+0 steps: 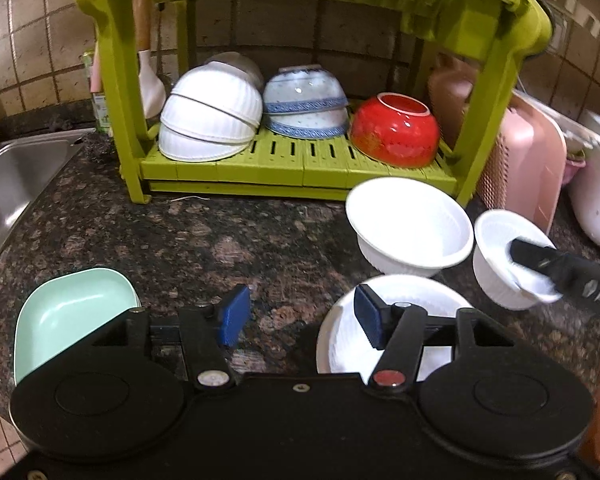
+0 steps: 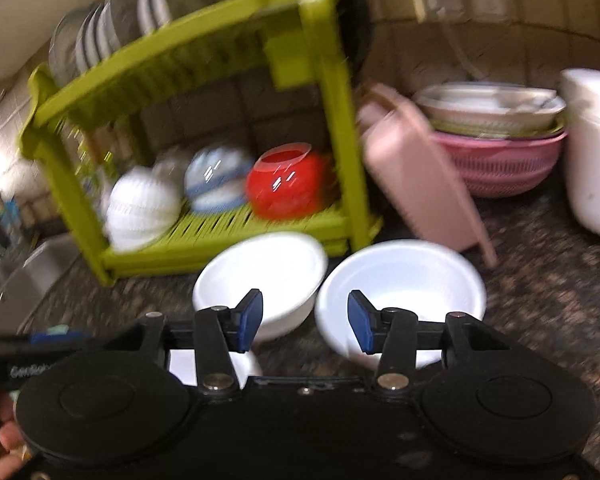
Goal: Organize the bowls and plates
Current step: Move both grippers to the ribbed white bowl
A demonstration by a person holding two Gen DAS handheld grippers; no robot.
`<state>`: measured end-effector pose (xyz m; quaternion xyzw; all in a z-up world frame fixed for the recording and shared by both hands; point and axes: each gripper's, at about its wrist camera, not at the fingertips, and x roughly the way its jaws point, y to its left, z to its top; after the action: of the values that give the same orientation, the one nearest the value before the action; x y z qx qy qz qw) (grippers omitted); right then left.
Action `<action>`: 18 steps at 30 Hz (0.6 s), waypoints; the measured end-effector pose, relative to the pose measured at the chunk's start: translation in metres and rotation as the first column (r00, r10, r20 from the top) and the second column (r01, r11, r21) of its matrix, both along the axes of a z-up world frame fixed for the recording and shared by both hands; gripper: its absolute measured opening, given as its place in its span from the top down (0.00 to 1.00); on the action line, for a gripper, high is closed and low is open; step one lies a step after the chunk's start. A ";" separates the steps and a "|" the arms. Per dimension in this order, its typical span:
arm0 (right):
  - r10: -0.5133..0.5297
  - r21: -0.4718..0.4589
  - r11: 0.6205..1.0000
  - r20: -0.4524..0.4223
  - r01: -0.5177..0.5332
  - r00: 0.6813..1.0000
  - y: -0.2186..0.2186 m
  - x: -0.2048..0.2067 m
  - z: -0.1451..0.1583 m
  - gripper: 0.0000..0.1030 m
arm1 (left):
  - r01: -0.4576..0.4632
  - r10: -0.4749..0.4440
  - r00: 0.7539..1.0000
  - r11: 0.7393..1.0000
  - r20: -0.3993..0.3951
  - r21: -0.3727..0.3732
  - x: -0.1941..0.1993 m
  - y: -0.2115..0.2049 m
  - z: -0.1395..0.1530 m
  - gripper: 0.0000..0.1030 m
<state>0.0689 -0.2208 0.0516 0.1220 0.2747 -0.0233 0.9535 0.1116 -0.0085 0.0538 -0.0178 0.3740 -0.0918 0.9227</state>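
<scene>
While the green dish rack (image 1: 300, 168) holds its lower shelf of upturned bowls (ribbed white stack (image 1: 210, 120), blue-patterned pair (image 1: 306, 100), red bowl (image 1: 394, 130)), four pieces remain loose on the granite counter (image 1: 220, 240) in front of it. Nearest the rack's right leg: an upright white ribbed bowl (image 1: 410, 226). Just right of that, a smaller white bowl (image 1: 508, 260). In front of the rack's right half, a white plate (image 1: 380, 328); in front of its left leg, well apart from the others, a mint green square dish (image 1: 72, 316).

Left gripper (image 1: 300, 316): blue pads apart, nothing between them, hovering low with its right pad over the plate's rim.

Right gripper (image 2: 306, 320): jaws apart in its own view, which is motion-blurred. From the left wrist view one black finger reaches down inside the smaller bowl's rim; whether the other is outside the wall I cannot tell.

Judgement: step in hand is picking up the smaller white bowl. Next move calls for closing across the rim wall, lifting, inverting, then setting it on the rack's lower shelf, where free slots show between and in front of the stacks
</scene>
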 end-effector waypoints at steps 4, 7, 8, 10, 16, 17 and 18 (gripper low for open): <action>-0.085 0.046 0.995 0.038 0.083 0.996 -0.024 0.000 0.008 0.52 | -0.024 0.024 1.000 1.000 0.019 0.002 0.004 0.001 0.002 0.39; -0.149 0.098 0.985 0.030 0.145 0.988 -0.044 0.002 0.007 0.51 | -0.020 0.021 1.000 1.000 0.019 -0.023 0.006 0.000 0.005 0.39; -0.167 0.109 0.980 0.020 0.164 0.986 -0.051 0.004 0.006 0.51 | -0.013 0.013 1.000 0.999 0.019 -0.033 0.006 -0.001 0.006 0.39; -0.198 0.116 0.974 0.003 0.197 0.980 -0.062 0.006 0.004 0.51 | 0.003 -0.002 1.000 0.999 0.020 -0.046 0.006 -0.006 0.009 0.40; -0.187 0.097 0.977 -0.053 0.192 0.981 -0.083 0.009 -0.004 0.51 | 0.061 -0.060 0.998 0.996 0.018 -0.058 0.006 -0.032 0.018 0.40; -0.174 0.088 0.980 -0.061 0.179 0.983 -0.087 0.010 -0.005 0.50 | 0.064 -0.063 0.998 0.996 0.017 -0.057 0.007 -0.036 0.019 0.40; -0.166 0.074 0.983 -0.070 0.171 0.984 -0.088 0.011 -0.006 0.50 | 0.067 -0.067 0.998 0.996 0.012 -0.059 0.007 -0.041 0.020 0.40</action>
<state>0.0804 -0.3093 0.0452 0.1819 0.2946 -0.0967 0.9332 0.1185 -0.0491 0.0739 -0.0320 0.3670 -0.1337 0.9200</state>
